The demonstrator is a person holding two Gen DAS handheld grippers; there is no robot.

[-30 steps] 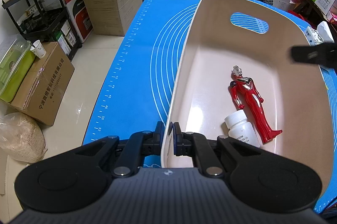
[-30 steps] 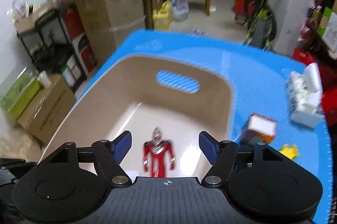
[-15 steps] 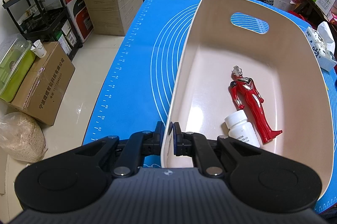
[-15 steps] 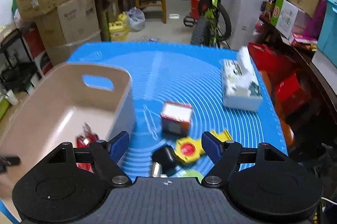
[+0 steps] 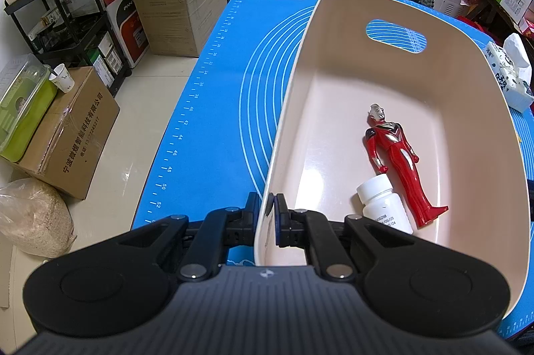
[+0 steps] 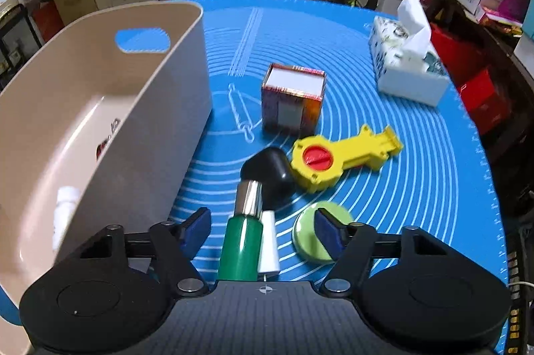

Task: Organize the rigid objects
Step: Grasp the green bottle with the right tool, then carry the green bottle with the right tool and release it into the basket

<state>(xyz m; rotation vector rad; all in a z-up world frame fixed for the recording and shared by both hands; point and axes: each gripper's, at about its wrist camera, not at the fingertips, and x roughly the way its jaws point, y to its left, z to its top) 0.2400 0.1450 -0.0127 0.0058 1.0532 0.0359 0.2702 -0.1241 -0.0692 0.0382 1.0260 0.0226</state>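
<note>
My left gripper [image 5: 267, 216] is shut on the near rim of the beige bin [image 5: 293, 81]. A red toy figure [image 5: 397, 161] and a white bottle [image 5: 383, 204] lie inside it. To the right of the bin [image 6: 140, 108], my right gripper [image 6: 263, 224] hangs low over the blue mat [image 6: 417, 188], its jaws closing. Between them lies a brush [image 6: 240, 241] with a green handle and black head, and a white piece [image 6: 268, 243] beside it. The pads are not touching either one. A green round lid [image 6: 308, 238] sits partly behind the right finger.
Past the brush lie a yellow toy with a red disc [image 6: 340, 158], a coloured cube box [image 6: 293, 101] and a tissue box [image 6: 407, 64] at the far right. Cardboard boxes, a shelf and a bicycle stand around the table.
My right gripper swung from above the bin to the right and sank toward the objects on the mat, its jaws narrowing around the brush. The left gripper kept its grip on the rim.
</note>
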